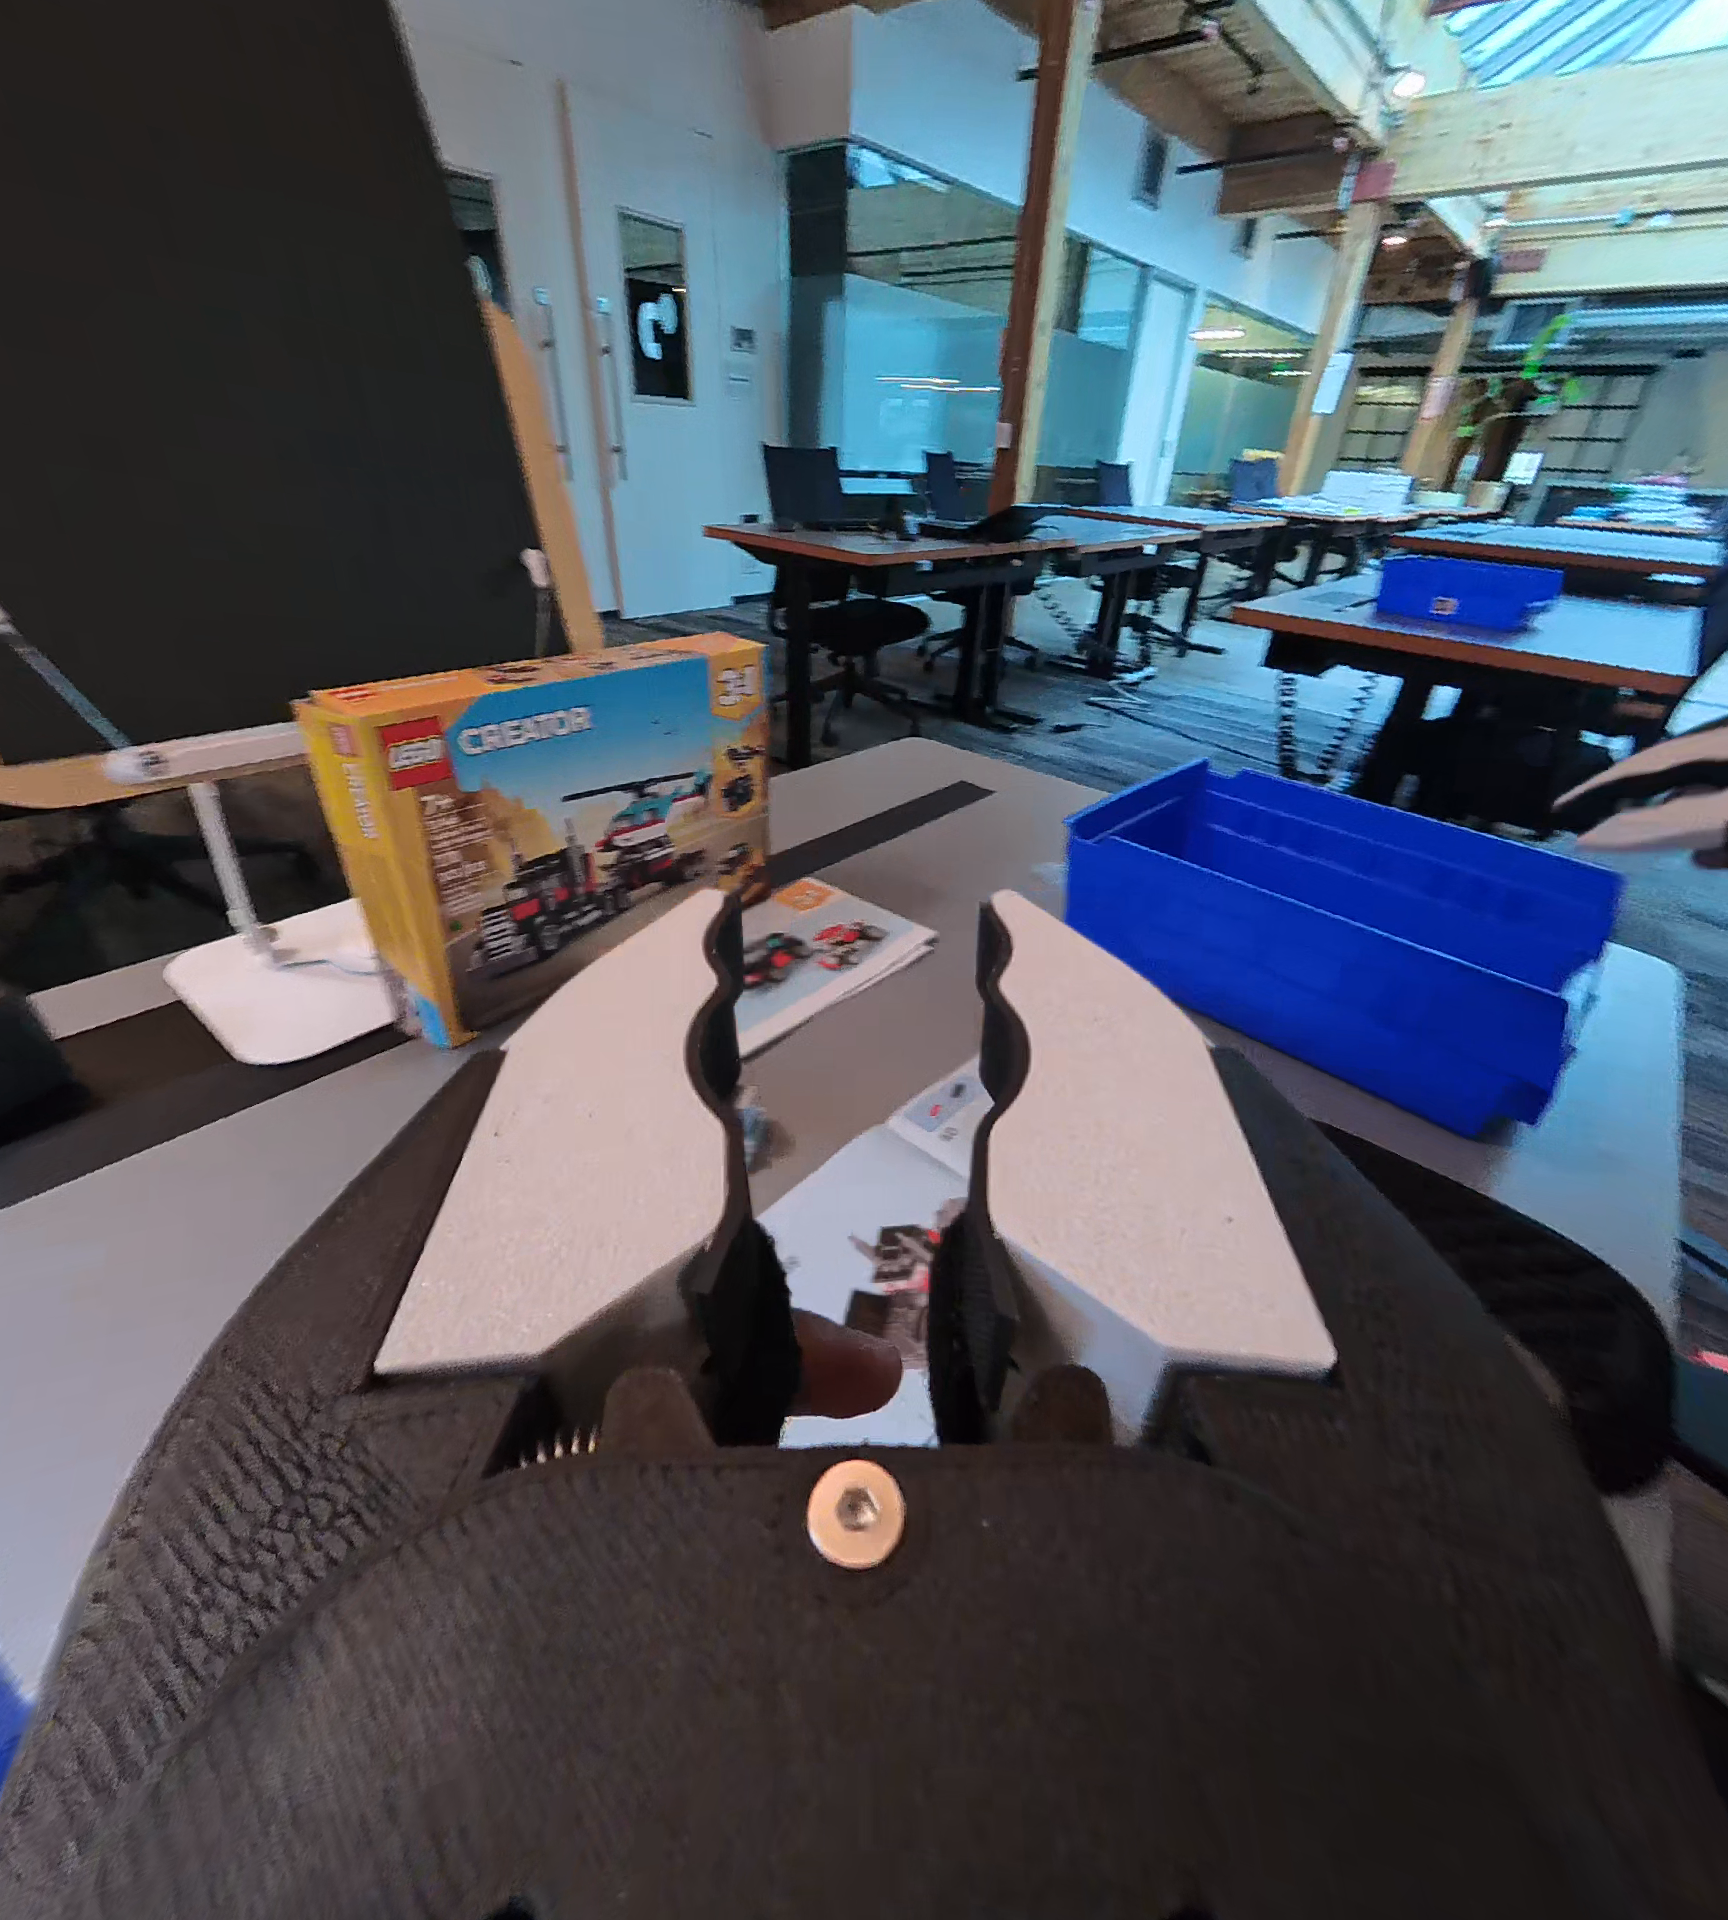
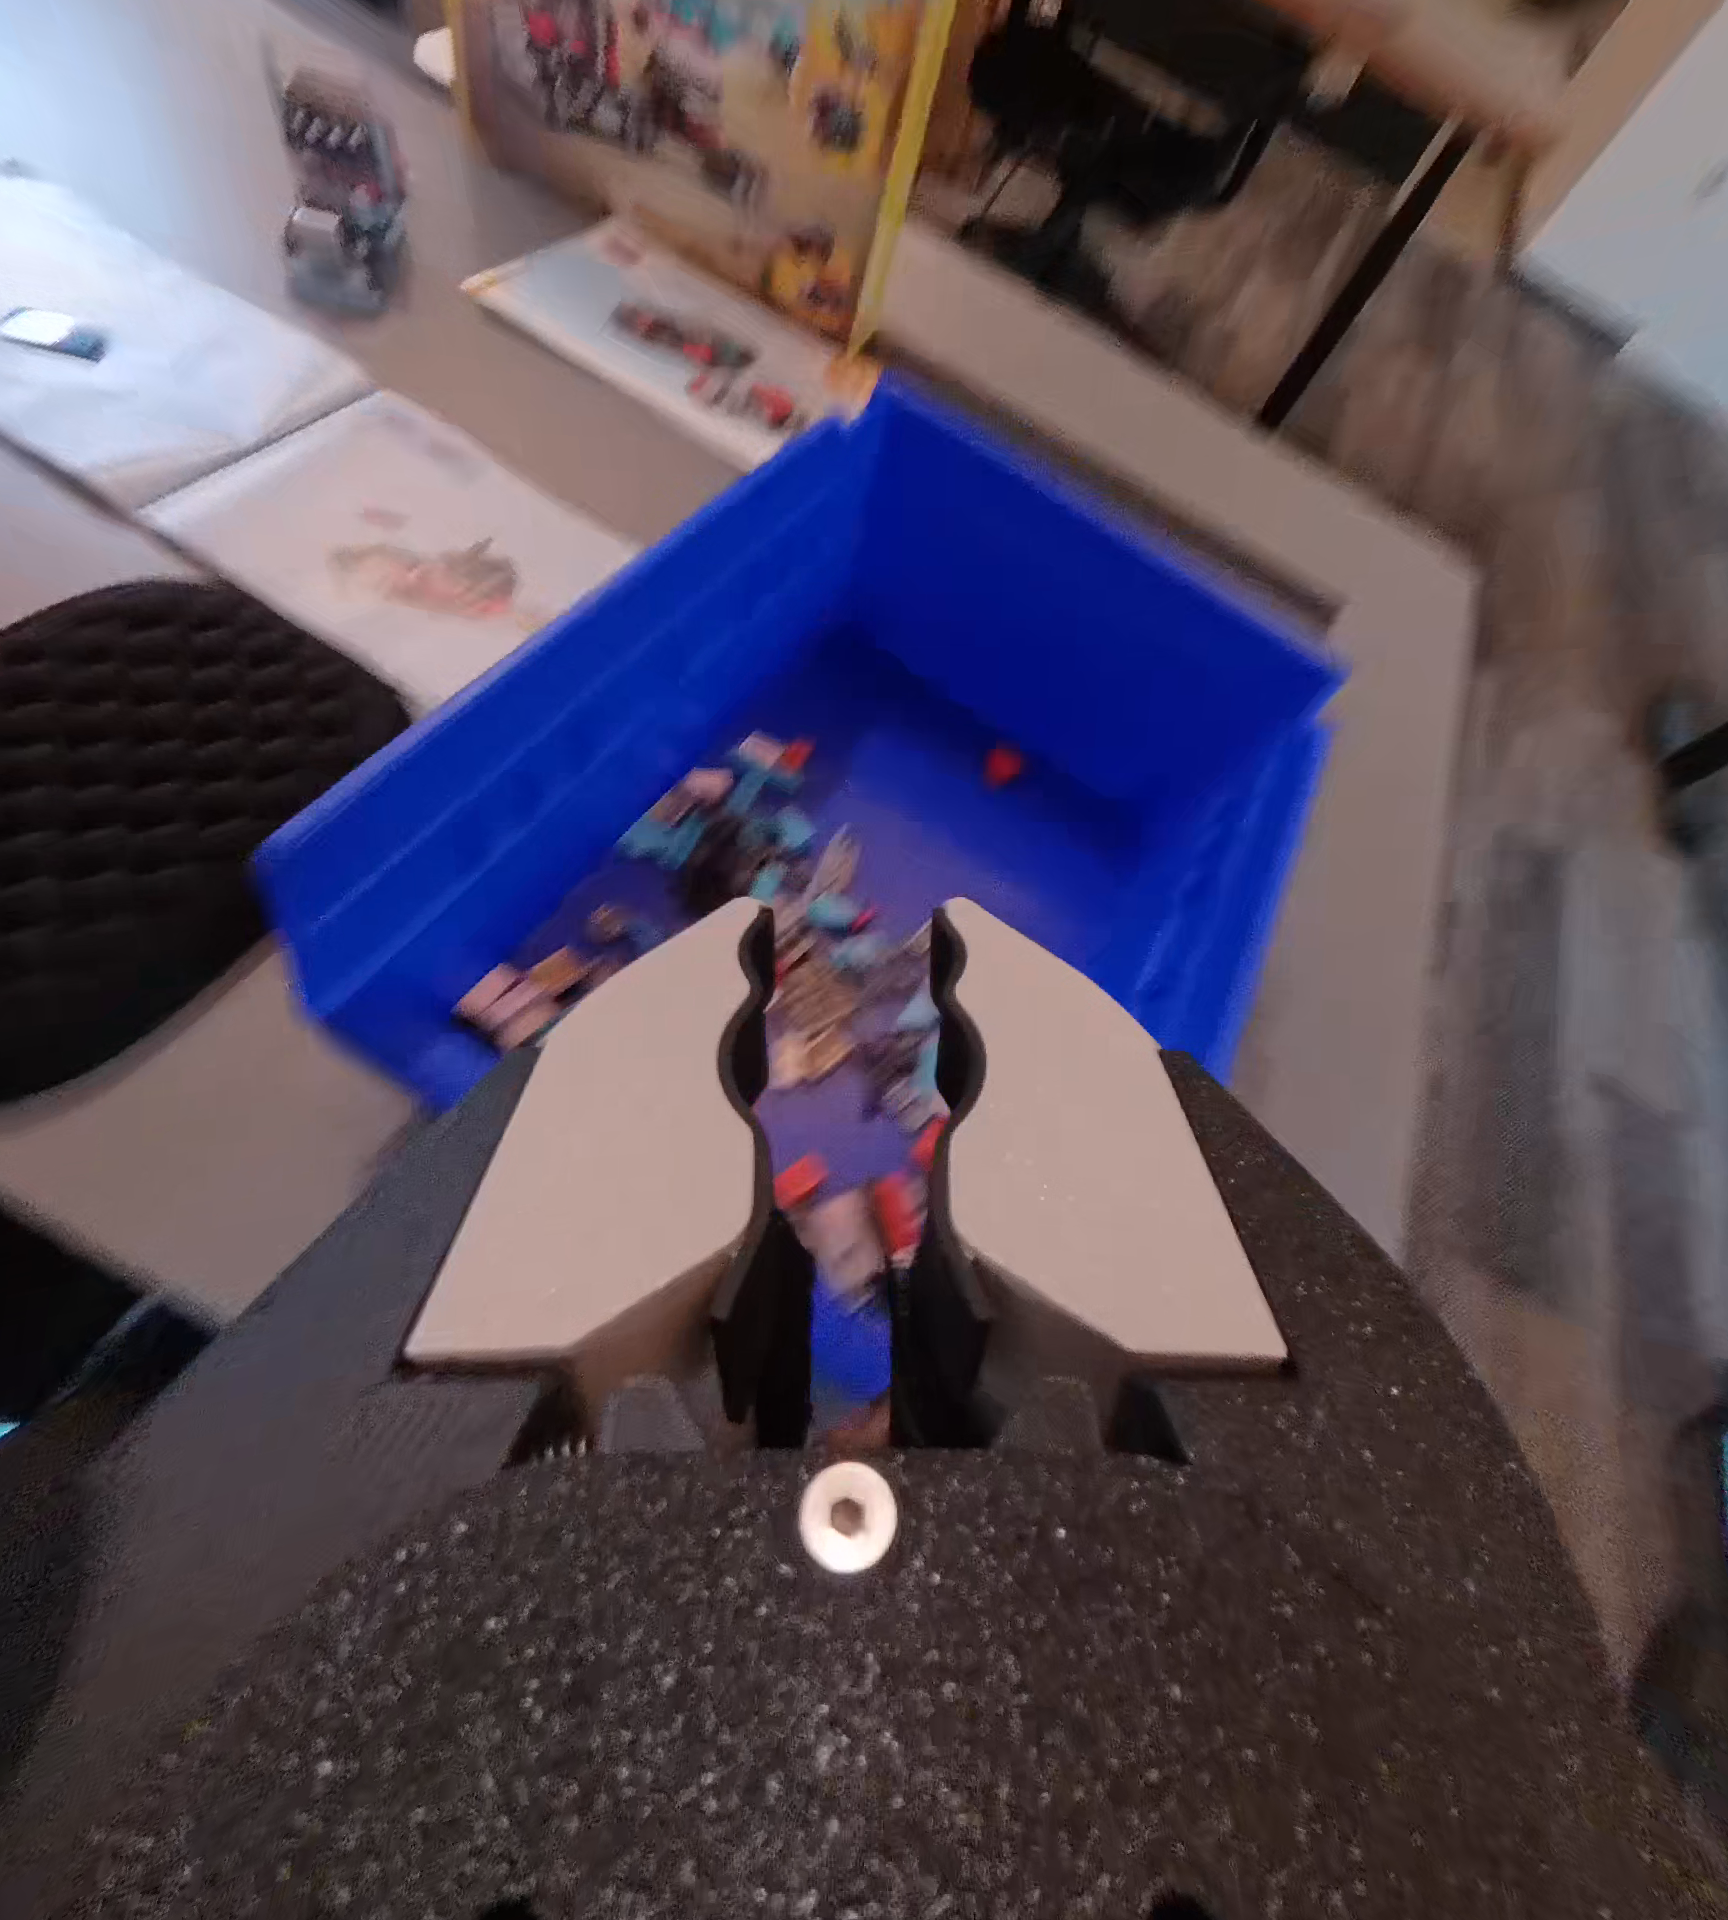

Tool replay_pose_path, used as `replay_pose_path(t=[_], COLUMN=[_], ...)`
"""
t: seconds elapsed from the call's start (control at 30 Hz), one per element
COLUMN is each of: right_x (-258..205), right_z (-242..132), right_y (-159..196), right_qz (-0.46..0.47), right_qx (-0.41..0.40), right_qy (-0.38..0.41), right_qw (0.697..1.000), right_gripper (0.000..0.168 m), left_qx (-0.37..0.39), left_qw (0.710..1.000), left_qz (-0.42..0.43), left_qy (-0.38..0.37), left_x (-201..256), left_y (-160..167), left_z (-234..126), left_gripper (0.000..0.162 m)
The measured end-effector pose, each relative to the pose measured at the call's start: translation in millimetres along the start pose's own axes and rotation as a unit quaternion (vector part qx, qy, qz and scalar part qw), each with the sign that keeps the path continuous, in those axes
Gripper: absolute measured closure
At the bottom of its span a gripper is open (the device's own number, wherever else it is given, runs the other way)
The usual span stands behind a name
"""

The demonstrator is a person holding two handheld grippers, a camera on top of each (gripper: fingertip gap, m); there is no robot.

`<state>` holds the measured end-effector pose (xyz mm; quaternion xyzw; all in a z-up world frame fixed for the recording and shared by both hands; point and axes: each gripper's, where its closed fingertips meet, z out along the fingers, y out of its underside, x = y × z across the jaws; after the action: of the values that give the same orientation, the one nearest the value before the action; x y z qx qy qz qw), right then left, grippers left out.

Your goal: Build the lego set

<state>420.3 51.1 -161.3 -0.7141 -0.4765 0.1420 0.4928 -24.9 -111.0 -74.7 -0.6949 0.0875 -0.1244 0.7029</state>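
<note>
The loose lego pieces point(image 2: 787, 935) lay in a blurred heap on the floor of the blue bin point(image 2: 1047, 582), too smeared to count, with one red piece point(image 2: 1002, 766) apart near the far wall. They sat directly below and ahead of the right gripper point(image 2: 849, 914), which hung over the bin's near corner, jaws moderately parted and empty. That made the right the nearer gripper by far for a pick, a judgement from its place. The bin's long axis ran away from it, up and to the right.

The left gripper point(image 1: 855, 904) was well apart, over the grey table point(image 1: 164, 1195), jaws likewise parted with nothing between them. One partly built model point(image 2: 340, 223) stood on the table, beside one lego box point(image 1: 548, 821), one instruction booklet point(image 1: 829, 956) and one open manual page point(image 1: 881, 1257).
</note>
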Motion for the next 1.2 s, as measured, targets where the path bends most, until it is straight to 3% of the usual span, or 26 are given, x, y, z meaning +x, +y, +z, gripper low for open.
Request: replay_pose_path(t=[0.1,0.2,0.33,0.43,0.57,0.7,0.83,0.97,1.03,1.1,1.2], right_x=[34,56,63,56,23,9,9,-3,-12,-17,-34], right_z=[30,59,37,7,-8,-8,-8,12,23,30,46], right_y=[-41,-51,-52,-39,-2,49,81,81,82,86,78], right_qz=[-0.036,-0.056,-0.055,-0.042,-0.066,-0.069,-0.058,-0.03,-0.033,-0.048,-0.056], right_qx=[0.035,-0.019,-0.074,-0.108,-0.134,-0.244,-0.299,-0.262,-0.267,-0.295,-0.274], right_qy=[-0.037,-0.082,-0.105,-0.078,-0.077,-0.106,-0.117,-0.139,-0.156,-0.175,-0.234], right_qw=[0.998,0.995,0.99,0.99,0.986,0.961,0.945,0.955,0.95,0.938,0.931], right_gripper=[0.143,0.141,0.142,0.146,0.147,0.149,0.149,0.148,0.128,0.119,0.123], left_qx=[0.007,-0.001,-0.012,-0.002,0.007,-0.021,-0.049,-0.074,-0.075,-0.073,-0.077], left_qw=[0.999,0.997,0.995,0.997,0.995,0.994,0.993,0.986,0.985,0.985,0.985], left_qz=[0.008,0.028,0.062,0.068,0.094,0.088,0.044,0.042,0.036,0.031,0.026], left_qy=[-0.042,-0.071,-0.082,-0.036,-0.013,-0.066,-0.102,-0.143,-0.151,-0.153,-0.15], left_x=[-17,-30,-43,-30,-13,-18,-25,-37,-41,-44,-47], left_y=[-3,-9,-34,-44,-25,3,19,26,22,16,10], left_z=[-1,4,20,29,20,-6,-28,-34,-32,-28,-17], left_gripper=[0.119,0.119,0.119,0.118,0.118,0.118,0.118,0.118,0.118,0.118,0.117])
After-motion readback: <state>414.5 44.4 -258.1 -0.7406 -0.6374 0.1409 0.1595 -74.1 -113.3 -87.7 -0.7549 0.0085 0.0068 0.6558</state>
